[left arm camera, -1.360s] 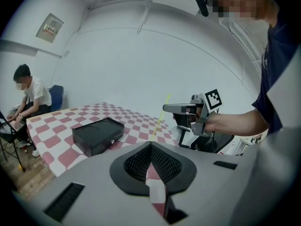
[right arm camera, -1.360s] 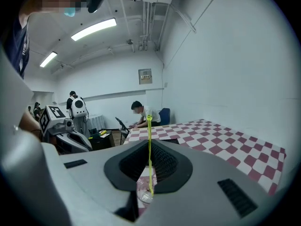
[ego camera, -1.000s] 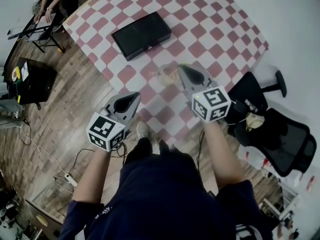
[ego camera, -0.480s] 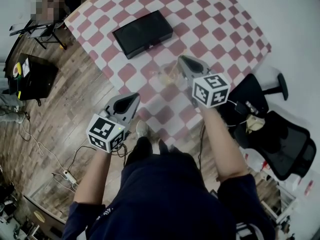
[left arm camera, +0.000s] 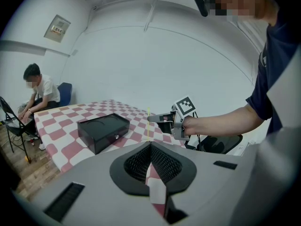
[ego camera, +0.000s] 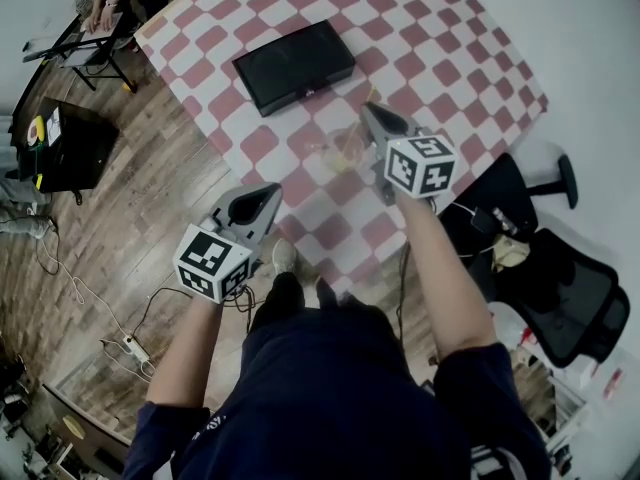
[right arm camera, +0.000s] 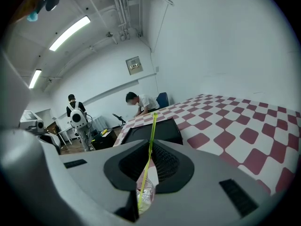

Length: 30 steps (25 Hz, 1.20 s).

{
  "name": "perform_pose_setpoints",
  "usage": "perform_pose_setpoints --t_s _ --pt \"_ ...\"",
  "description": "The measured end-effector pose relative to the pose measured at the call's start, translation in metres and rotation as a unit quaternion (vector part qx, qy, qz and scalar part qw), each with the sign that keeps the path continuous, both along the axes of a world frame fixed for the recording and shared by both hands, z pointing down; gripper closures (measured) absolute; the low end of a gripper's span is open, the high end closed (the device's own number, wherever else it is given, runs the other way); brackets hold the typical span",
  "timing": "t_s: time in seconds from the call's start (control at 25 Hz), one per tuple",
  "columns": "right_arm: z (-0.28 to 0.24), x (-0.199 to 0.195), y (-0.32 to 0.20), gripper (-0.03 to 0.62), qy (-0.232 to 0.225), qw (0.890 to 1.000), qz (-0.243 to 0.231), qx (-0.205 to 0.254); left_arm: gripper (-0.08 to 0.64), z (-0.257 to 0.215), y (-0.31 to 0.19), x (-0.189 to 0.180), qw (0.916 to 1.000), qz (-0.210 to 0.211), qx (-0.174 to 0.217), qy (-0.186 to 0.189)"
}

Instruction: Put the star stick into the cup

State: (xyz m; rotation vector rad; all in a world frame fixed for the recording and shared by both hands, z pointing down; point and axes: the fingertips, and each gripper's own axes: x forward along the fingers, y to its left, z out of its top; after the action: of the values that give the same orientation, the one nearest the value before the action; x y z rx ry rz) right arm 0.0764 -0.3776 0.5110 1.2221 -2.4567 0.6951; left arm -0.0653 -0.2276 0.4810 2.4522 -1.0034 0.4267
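A thin yellow-green star stick stands nearly upright, clamped between the two closed jaws of the right gripper. Its upper end rises above the jaws. Its lower end runs down toward a clear plastic cup directly below the jaws. The cup stands on a table covered in a red-and-white checked cloth, near the edge closest to the person. The lower tip appears to reach the cup's mouth, but the wide-angle view does not show clearly whether it is inside the rim, nor where the star end is.

The left gripper hovers well apart from the cup, off the table's near edge, with its jaws together and nothing between them. A flat black box lies farther back on the table, and a black office chair stands on the person's right.

Risks, as a judgement: the cup looks light and nothing steadies it. A sideways nudge from the stick or the jaws could tip it or slide it toward the table edge. Letting go while the stick leans could send it over the rim or pull the cup over.
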Motion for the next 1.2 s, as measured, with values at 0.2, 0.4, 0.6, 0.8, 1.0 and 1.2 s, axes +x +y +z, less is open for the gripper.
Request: perform_pose_setpoints --t_s 0.2,0.4,0.6,0.8,1.0,1.2 --pt "0.011 0.006 -0.006 0.564 0.003 1.0 0.015 -0.013 0.529 0.003 -0.004 0.0 1.0 0.002 -0.003 -0.001" --pt "0.023 0.02 -0.012 0.557 0.0 0.999 0.034 -0.025 0.529 0.005 -0.01 0.005 1.0 0.007 -0.006 -0.001" --pt "0.029 0.025 -0.016 0.541 -0.005 0.999 0.038 -0.03 0.529 0.01 -0.015 0.008 0.9999 0.01 -0.011 -0.004" --pt "0.027 0.024 -0.017 0.495 -0.015 0.999 0.038 -0.033 0.529 0.01 -0.022 0.014 0.9998 0.015 -0.012 -0.005" --pt "0.019 0.024 -0.009 0.494 -0.014 0.999 0.031 -0.026 0.529 0.008 -0.029 0.019 0.9998 0.02 -0.009 -0.003" --pt "0.005 0.026 0.0 0.494 -0.022 0.999 0.033 -0.016 0.529 0.006 -0.034 0.025 0.9996 0.028 -0.006 -0.001"
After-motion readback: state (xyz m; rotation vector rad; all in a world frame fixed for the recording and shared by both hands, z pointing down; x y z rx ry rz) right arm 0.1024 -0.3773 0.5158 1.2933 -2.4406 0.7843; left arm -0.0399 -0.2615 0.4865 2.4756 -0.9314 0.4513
